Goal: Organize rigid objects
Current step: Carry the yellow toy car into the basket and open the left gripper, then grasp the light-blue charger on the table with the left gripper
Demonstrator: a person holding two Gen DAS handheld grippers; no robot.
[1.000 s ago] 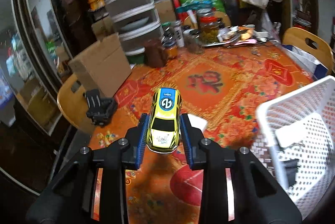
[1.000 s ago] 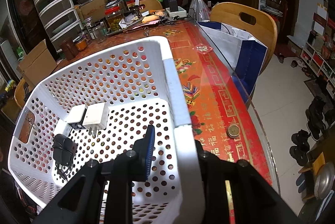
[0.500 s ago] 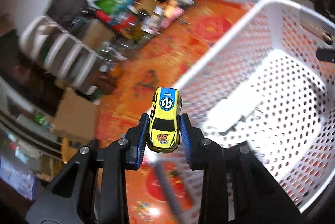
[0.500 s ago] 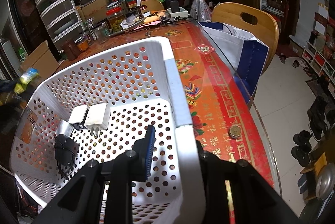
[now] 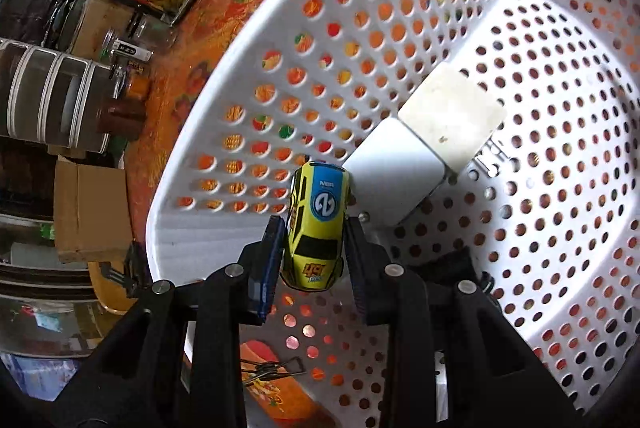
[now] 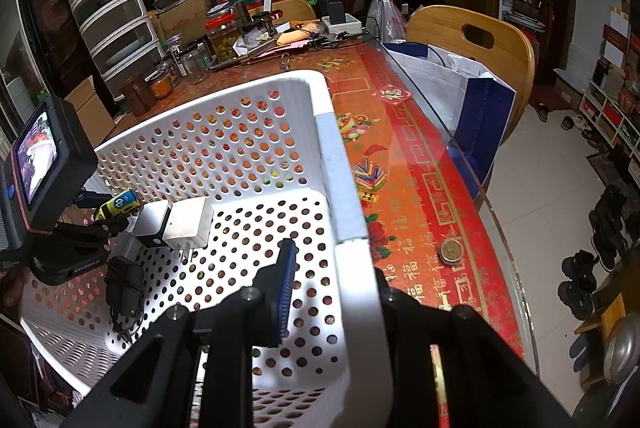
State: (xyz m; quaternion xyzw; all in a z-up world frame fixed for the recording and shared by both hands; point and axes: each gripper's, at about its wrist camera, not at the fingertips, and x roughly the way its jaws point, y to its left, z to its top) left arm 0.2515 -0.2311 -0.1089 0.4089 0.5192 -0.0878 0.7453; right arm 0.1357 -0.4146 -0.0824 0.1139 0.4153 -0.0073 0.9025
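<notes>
My left gripper is shut on a yellow toy car with a blue roof and holds it inside the white perforated basket, nose towards two white chargers on the basket floor. In the right wrist view the left gripper and the car show at the basket's left side. My right gripper is shut on the basket's right wall, one finger inside and one outside. A black mouse with its cord lies in the basket.
The basket stands on a red and orange patterned table. A coin lies near the table's right edge. Jars, boxes and a drawer tower crowd the far end. A wooden chair with a bag stands to the right.
My left gripper has carried the toy car from above the table, over the basket's rim and down inside it near the chargers. My right gripper has held still on the basket wall.
</notes>
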